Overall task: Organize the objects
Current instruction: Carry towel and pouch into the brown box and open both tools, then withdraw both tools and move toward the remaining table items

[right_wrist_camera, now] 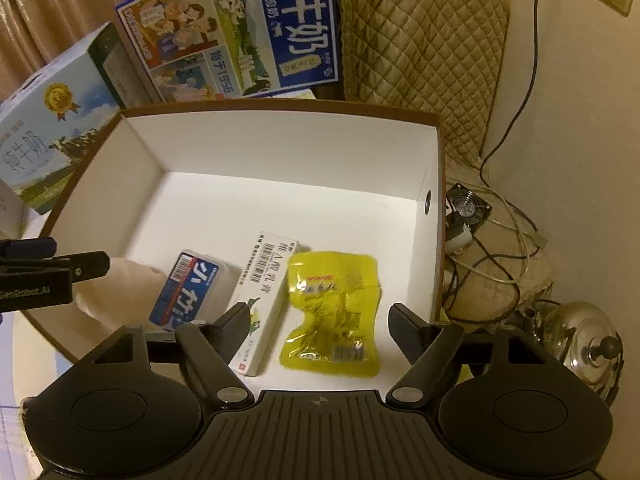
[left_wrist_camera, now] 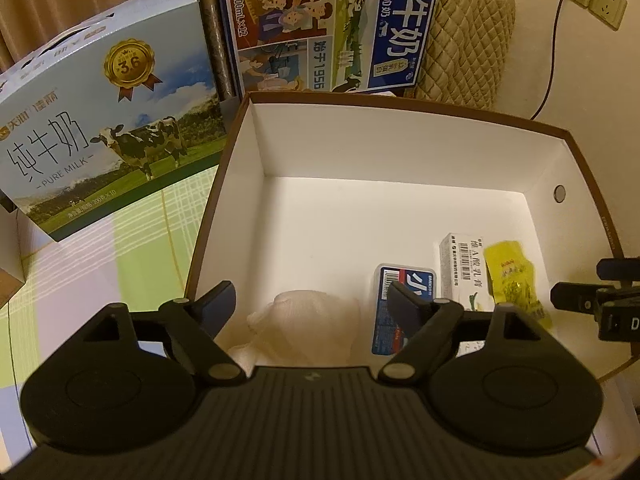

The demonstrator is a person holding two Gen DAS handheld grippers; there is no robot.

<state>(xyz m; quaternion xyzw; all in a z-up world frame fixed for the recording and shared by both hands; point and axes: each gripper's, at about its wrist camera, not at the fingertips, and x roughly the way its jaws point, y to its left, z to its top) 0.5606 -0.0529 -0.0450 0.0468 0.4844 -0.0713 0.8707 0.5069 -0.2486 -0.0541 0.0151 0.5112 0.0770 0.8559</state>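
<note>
Four items lie in the box (right_wrist_camera: 434,216), at its near end: cloth (left_wrist_camera: 304,320), blue case (right_wrist_camera: 188,288), white carton (right_wrist_camera: 262,300), yellow packet (right_wrist_camera: 332,312). Left gripper (left_wrist_camera: 310,300) and right gripper (right_wrist_camera: 320,320) hover above them, jaws wide, holding nothing. Sorting looks nearly finished.

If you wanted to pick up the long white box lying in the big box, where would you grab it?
Grip the long white box across its narrow width, near the middle, coming from above. It lies flat on the floor of the big box, with the yellow pouch close on one long side and the blue pack near the other, so the right gripper probably needs its fingers slipped carefully into those gaps.
</note>
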